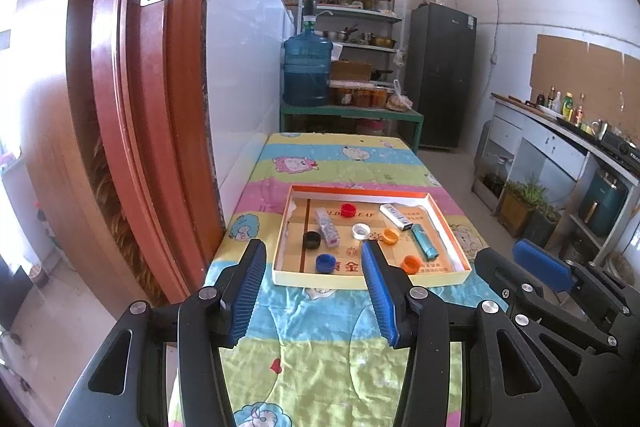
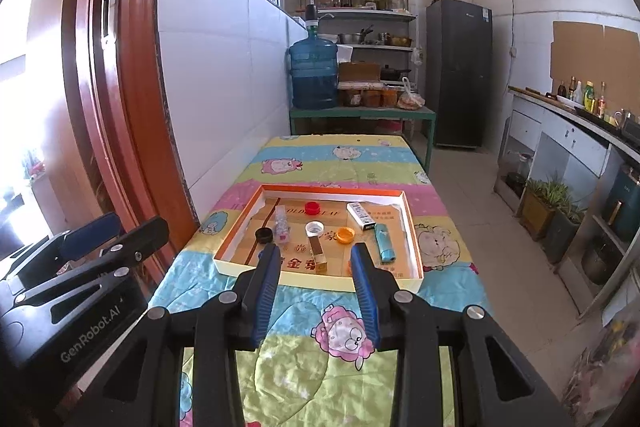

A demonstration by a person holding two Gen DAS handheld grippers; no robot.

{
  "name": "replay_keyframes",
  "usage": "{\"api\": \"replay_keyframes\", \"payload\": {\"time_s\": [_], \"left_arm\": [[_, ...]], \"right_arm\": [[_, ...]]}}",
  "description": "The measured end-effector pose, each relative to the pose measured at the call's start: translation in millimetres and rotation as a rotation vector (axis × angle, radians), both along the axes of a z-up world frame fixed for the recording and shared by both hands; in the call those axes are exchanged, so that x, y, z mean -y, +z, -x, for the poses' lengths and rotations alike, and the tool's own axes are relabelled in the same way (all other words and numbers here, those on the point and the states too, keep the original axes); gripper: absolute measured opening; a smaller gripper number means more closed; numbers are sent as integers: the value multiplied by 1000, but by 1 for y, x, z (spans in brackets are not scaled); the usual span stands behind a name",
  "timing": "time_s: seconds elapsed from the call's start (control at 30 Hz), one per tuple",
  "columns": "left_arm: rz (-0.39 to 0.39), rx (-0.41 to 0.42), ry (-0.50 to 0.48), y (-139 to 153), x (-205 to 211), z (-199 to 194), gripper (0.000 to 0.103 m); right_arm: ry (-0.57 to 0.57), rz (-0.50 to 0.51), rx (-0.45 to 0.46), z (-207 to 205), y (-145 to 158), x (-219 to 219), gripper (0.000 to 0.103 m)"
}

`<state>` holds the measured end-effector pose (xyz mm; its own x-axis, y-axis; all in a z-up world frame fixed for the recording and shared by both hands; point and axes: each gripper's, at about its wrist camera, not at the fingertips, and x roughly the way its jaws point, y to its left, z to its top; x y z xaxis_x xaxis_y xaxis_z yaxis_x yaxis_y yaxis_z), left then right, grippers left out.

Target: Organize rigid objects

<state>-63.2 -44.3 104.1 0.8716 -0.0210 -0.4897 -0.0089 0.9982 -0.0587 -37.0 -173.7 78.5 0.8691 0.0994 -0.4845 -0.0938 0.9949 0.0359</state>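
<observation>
Claws both hang part-open and empty, left claw (image 1: 314, 251), right claw (image 2: 316, 253); I'm approaching the tray (image 1: 448, 227), next picking one cap.

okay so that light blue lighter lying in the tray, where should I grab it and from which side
Take the light blue lighter across the middle of its body, coming from above. It lies flat on the tray floor near the right wall, long axis running roughly away from you, so the fingers of the right gripper should probably close on its long narrow sides. Nothing touches it, though the wall side looks tight.
</observation>
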Motion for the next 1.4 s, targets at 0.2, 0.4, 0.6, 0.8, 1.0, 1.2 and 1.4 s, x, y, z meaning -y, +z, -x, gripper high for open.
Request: {"api": "replay_keyframes", "payload": {"time_s": [0.2, 0.4, 0.6, 0.8, 1.0, 1.2, 1.4], "left_arm": [[-11, -5, 5, 1, 1, -1, 51], [-18, -8, 6, 1, 4, 0, 51], [-24, -11, 1, 0, 7, 0, 51], [-27, -17, -4, -1, 7, -2, 51], [-29, -19, -3, -2, 7, -2, 51], [-30, -21, -4, -3, 7, -3, 51], [-30, -24, -5, -4, 9, -3, 51]], "right_arm": [[-1, -3, -1, 0, -1, 1, 36], [2, -6, -8, -1, -3, 3, 36], [3, -5, -7, -2, -3, 3, 36], [2, -10, -11, -3, -3, 4, 36], [5, -9, -11, -3, -3, 4, 36], [8, -12, -13, -5, -6, 3, 36], [7, -10, -15, -5, -6, 2, 36]]}}
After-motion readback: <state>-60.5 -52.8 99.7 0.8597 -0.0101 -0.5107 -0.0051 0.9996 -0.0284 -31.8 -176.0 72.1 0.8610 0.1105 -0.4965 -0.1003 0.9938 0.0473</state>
